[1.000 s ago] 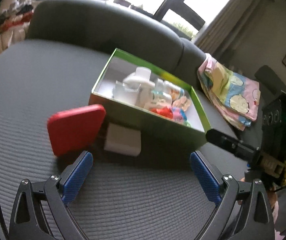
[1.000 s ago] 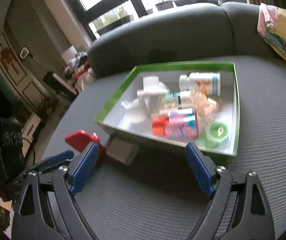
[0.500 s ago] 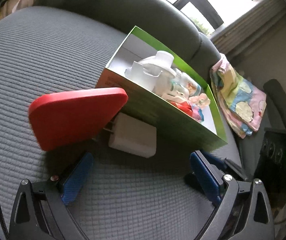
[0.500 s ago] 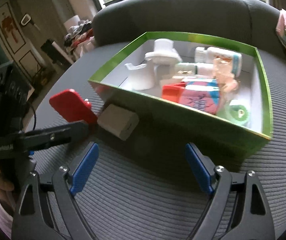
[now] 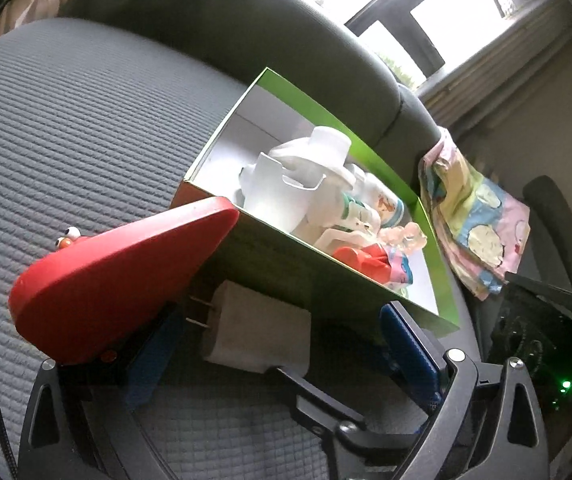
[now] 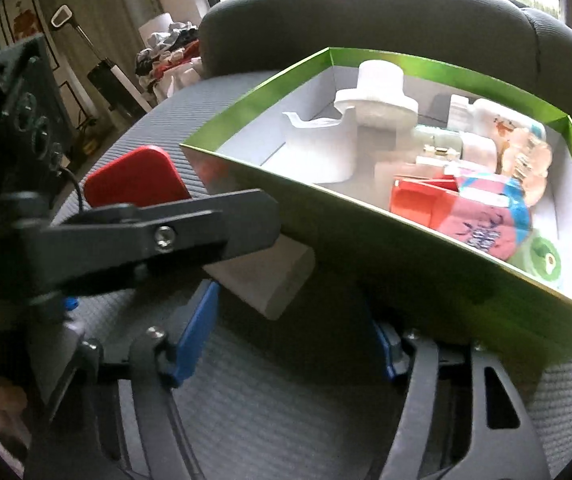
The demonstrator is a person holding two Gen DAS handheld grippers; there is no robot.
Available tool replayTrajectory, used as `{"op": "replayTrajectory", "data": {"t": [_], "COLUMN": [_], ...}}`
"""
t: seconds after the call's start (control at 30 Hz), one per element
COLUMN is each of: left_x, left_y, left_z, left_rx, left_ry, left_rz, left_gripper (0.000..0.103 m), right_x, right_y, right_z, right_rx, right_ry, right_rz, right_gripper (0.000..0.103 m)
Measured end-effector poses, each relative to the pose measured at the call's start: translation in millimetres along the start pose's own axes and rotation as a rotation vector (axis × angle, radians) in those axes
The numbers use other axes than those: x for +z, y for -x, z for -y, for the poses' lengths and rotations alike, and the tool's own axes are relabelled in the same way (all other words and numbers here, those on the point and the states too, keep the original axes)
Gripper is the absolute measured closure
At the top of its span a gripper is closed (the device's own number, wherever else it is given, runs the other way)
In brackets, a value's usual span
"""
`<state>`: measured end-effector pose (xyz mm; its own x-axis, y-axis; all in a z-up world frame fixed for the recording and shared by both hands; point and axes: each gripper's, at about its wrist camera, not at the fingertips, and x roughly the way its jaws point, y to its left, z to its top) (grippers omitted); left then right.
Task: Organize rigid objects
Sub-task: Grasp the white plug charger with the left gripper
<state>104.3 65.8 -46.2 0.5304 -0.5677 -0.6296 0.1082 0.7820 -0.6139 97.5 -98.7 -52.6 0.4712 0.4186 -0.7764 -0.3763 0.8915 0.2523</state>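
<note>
A white plug-in charger [image 5: 257, 330] lies on the grey sofa seat against the front wall of a green box [image 5: 286, 268]; it also shows in the right wrist view [image 6: 269, 276]. A flat red case [image 5: 113, 276] leans beside it, over my left finger. My left gripper [image 5: 281, 356] is open, its blue pads on either side of the charger. My right gripper [image 6: 294, 340] is open, close to the box [image 6: 366, 236] and just right of the charger. The left gripper's dark finger [image 6: 157, 236] crosses the right wrist view.
The box holds white plastic parts [image 6: 366, 112], bottles [image 6: 494, 120], a red-and-pink pack [image 6: 466, 216] and a green roll [image 6: 542, 260]. A folded patterned cloth [image 5: 474, 216] lies on the sofa to the right. The sofa back [image 5: 225, 40] rises behind the box.
Both grippers have moved forward and down toward the box front. The left one now straddles the charger, and the red case overlaps its left finger.
</note>
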Motion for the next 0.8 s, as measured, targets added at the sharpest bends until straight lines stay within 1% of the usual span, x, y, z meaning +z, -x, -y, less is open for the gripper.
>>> {"op": "replayTrajectory", "data": {"t": [0.17, 0.27, 0.37, 0.47, 0.5, 0.53, 0.57, 0.63, 0.7, 0.8], "left_x": [1.1, -5.8, -5.8, -8.0, -8.6, -9.0, -9.5, -9.9, -11.1, -14.5], "left_y": [-0.5, -7.1, -6.0, -4.9, -4.9, -4.8, -4.7, -3.9, -3.3, -2.2], "left_z": [-7.1, -15.9, -12.2, -14.2, -13.7, -14.3, -15.2, -15.0, -13.4, -10.1], "left_rx": [-0.029, -0.04, -0.025, -0.008, -0.001, 0.003, 0.012, 0.012, 0.032, 0.024], "left_ry": [0.058, 0.127, 0.105, 0.114, 0.112, 0.109, 0.107, 0.099, 0.084, 0.072], "left_rz": [0.001, -0.034, -0.03, -0.019, -0.019, -0.021, -0.02, -0.023, -0.025, -0.037], "left_gripper": [0.006, 0.015, 0.015, 0.022, 0.026, 0.028, 0.031, 0.031, 0.033, 0.033], "right_x": [1.4, 0.2, -0.8, -2.2, -2.8, -4.7, -5.0, -7.0, -6.8, -6.1], "right_y": [-8.3, -9.6, -10.7, -10.0, -9.6, -7.8, -7.0, -4.4, -3.8, -0.6], "right_z": [-1.0, -4.2, -6.3, -5.8, -6.8, -6.3, -7.3, -12.2, -14.9, -13.4], "right_rx": [0.04, 0.063, 0.065, 0.072, 0.071, 0.072, 0.08, 0.055, 0.039, 0.046], "right_ry": [0.004, 0.009, 0.014, 0.006, 0.008, 0.01, 0.012, 0.03, 0.045, 0.034], "right_rz": [0.008, 0.011, 0.011, 0.017, 0.02, 0.021, 0.023, 0.035, 0.038, 0.054], "right_gripper": [0.044, 0.05, 0.051, 0.053, 0.055, 0.059, 0.06, 0.061, 0.064, 0.065]}}
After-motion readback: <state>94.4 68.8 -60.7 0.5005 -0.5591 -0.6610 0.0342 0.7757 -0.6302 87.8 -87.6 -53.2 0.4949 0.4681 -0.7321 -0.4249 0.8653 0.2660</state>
